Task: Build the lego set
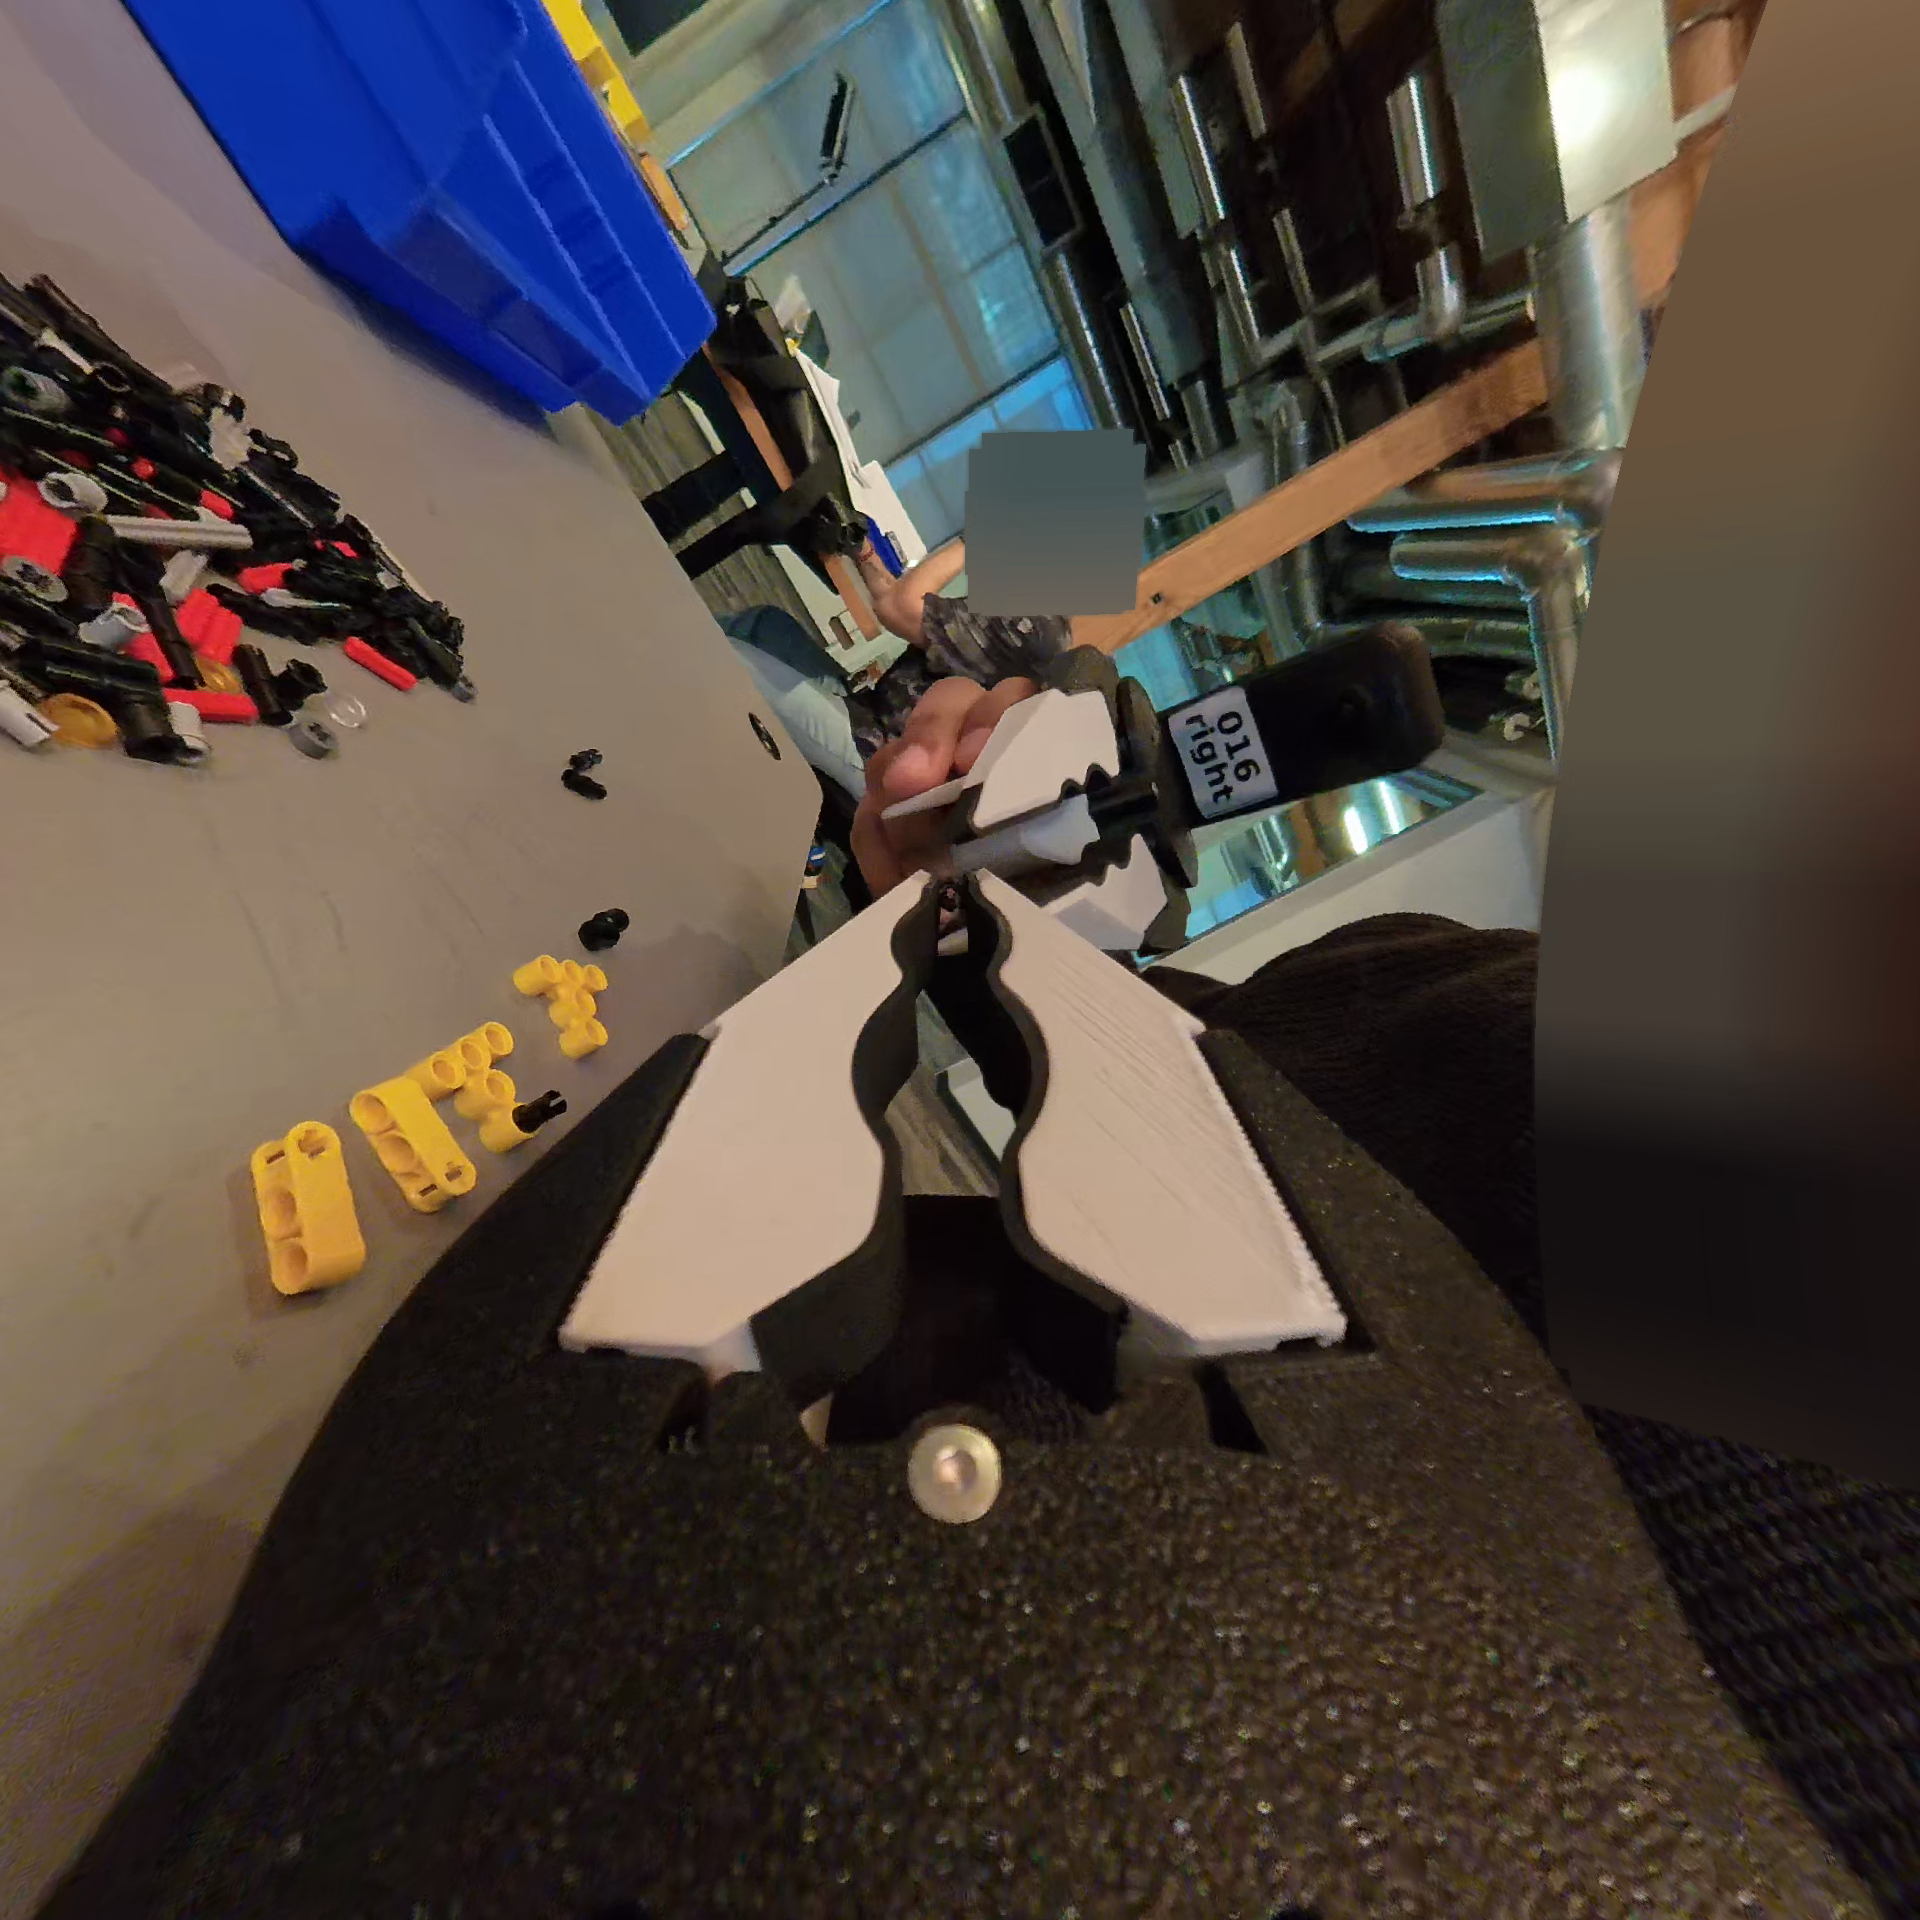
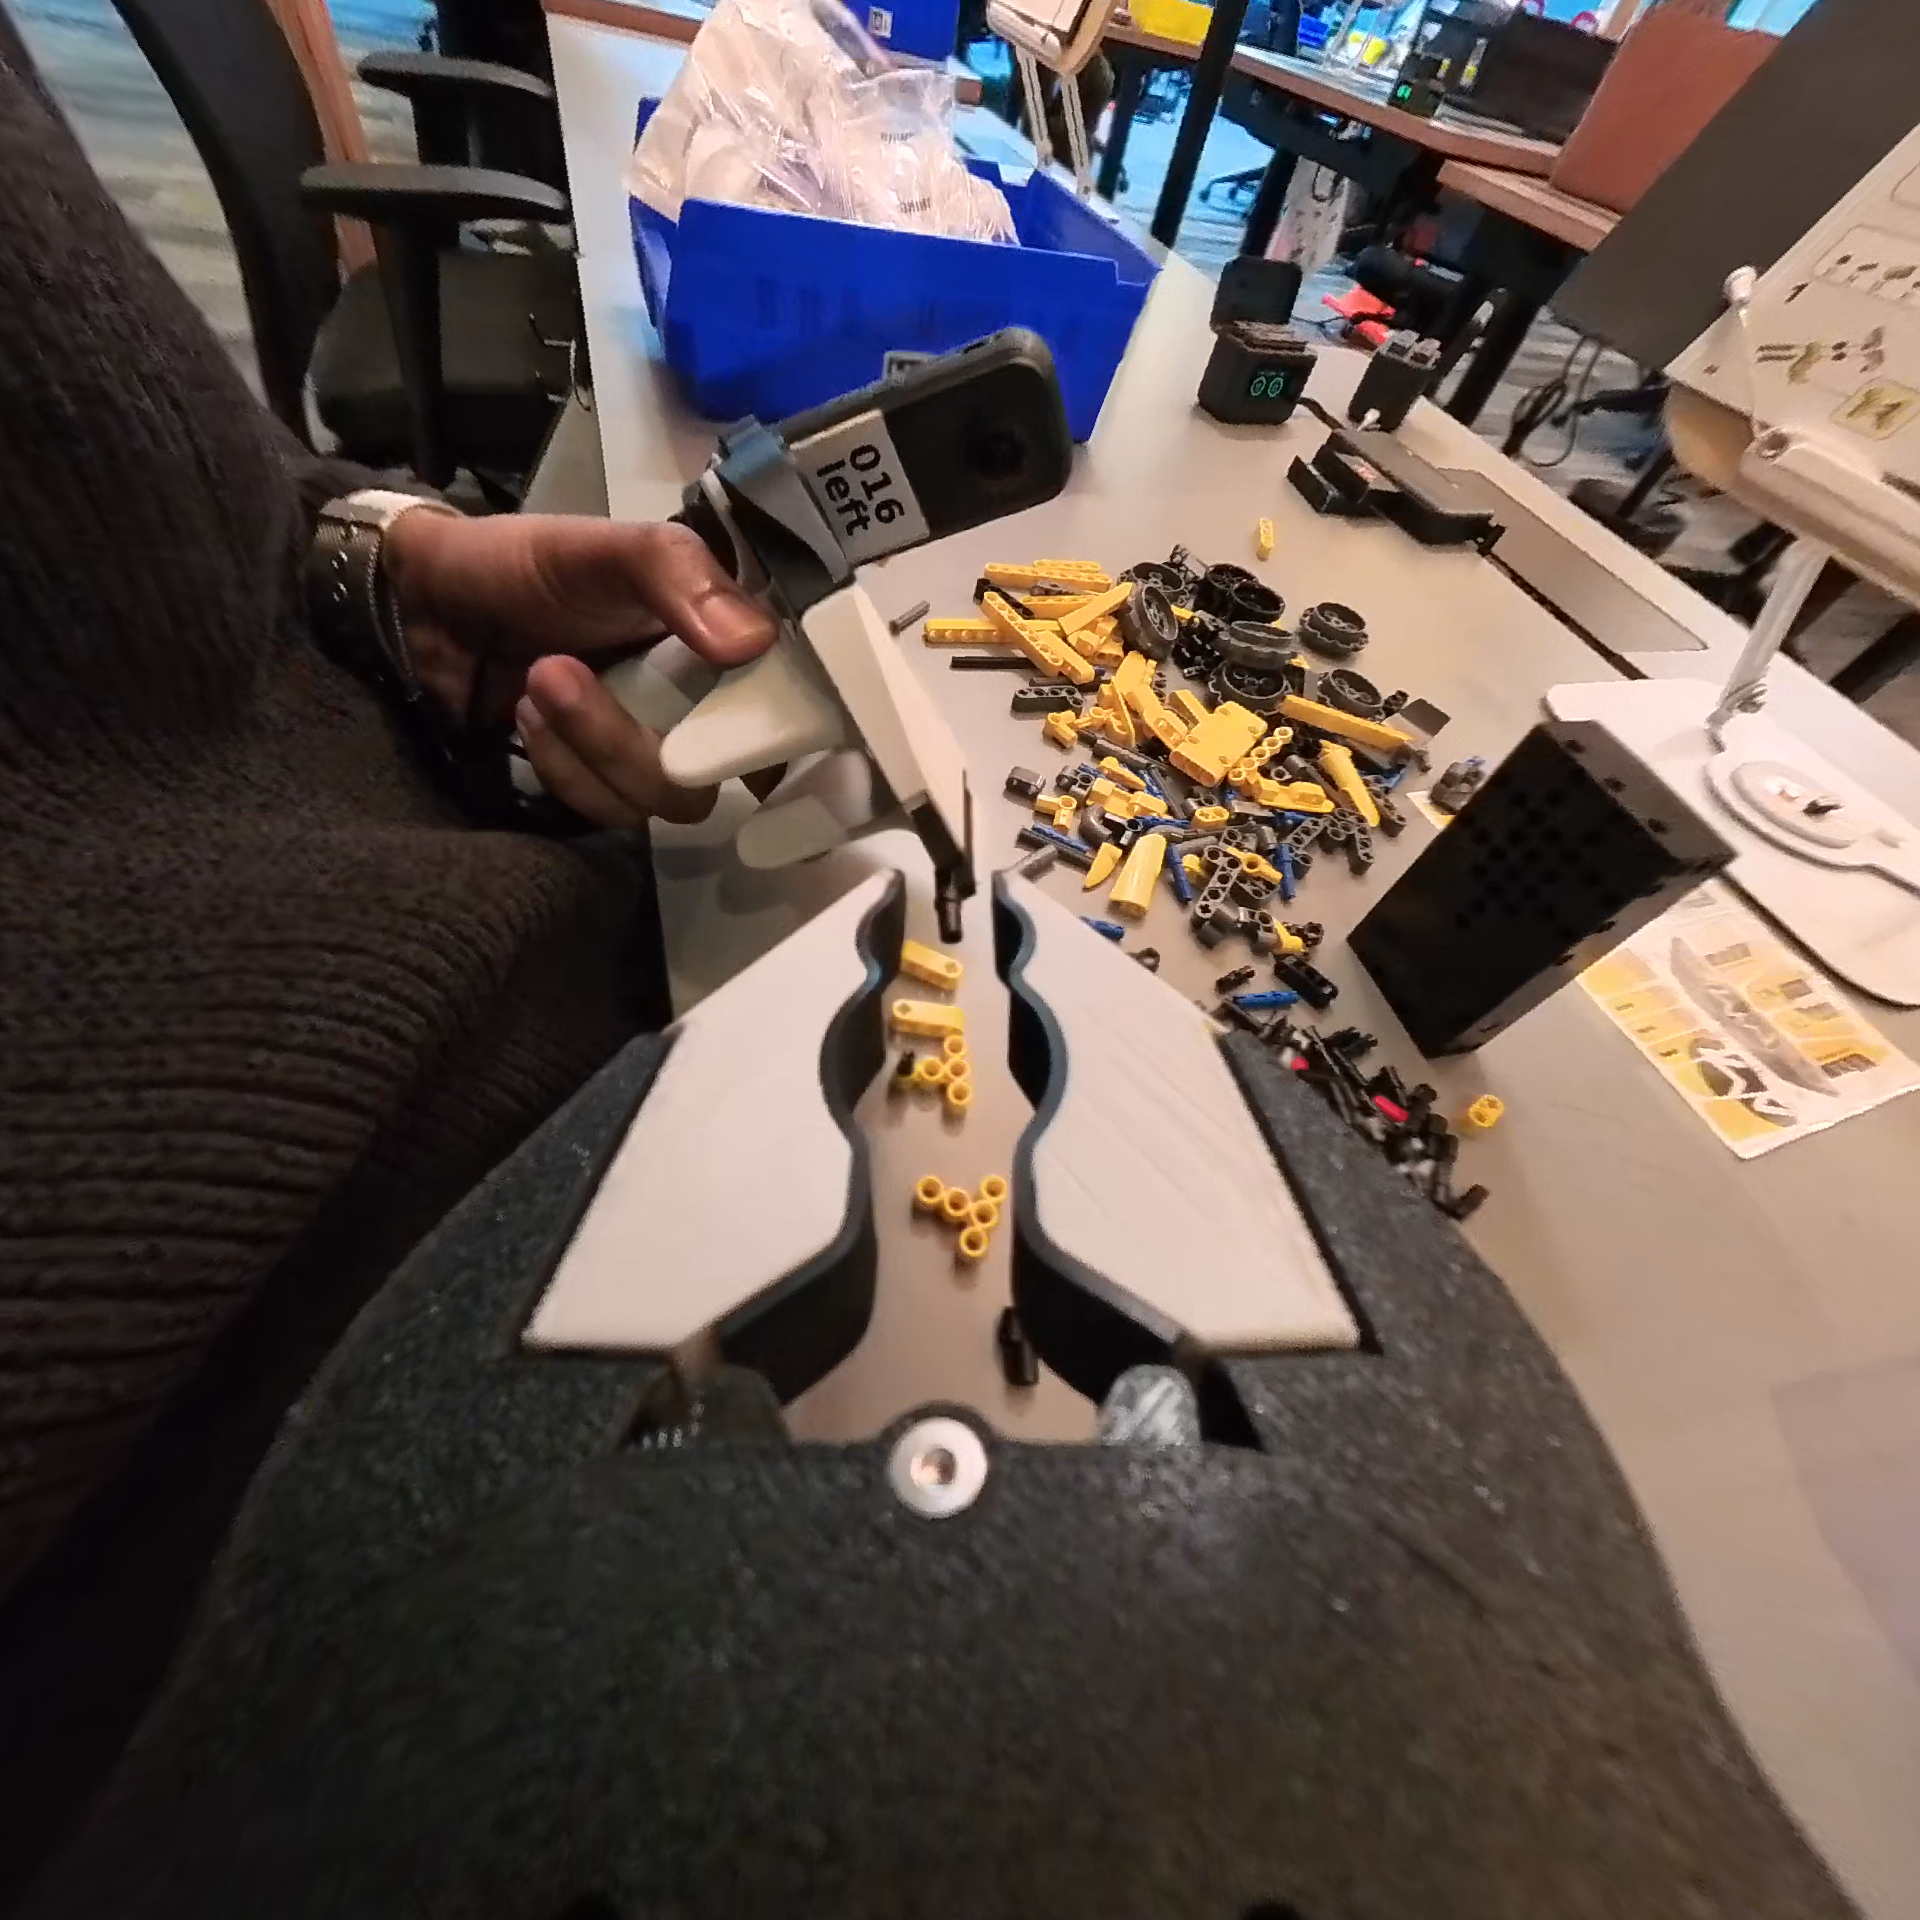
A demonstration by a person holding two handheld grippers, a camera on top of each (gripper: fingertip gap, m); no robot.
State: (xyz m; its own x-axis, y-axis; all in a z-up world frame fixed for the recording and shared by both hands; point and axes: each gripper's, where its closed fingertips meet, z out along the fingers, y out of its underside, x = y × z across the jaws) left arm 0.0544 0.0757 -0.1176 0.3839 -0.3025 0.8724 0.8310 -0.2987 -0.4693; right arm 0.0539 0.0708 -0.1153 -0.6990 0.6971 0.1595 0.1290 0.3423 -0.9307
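Observation:
My left gripper (image 1: 951, 896) is shut on a small black pin (image 1: 950, 902) at its very tips and holds it above the grey table (image 1: 416, 831). In the right wrist view the left gripper (image 2: 951, 878) points down, and the black pin (image 2: 948, 914) hangs between my right gripper's fingertips. My right gripper (image 2: 948, 881) is open around the pin and does not grip it. It also shows in the left wrist view (image 1: 935, 831), close in front of the left tips. Below lie several yellow beam pieces (image 2: 966, 1210), also in the left wrist view (image 1: 410, 1143).
A blue bin (image 2: 883, 301) with plastic bags stands at the back. A pile of yellow and black parts (image 2: 1195, 707) and a pile of black and red parts (image 1: 156, 582) lie on the table. A black box (image 2: 1527, 883), an instruction sheet (image 2: 1745, 1039) and a white stand (image 2: 1818, 810) are at right. My left and right fingertips are right by each other.

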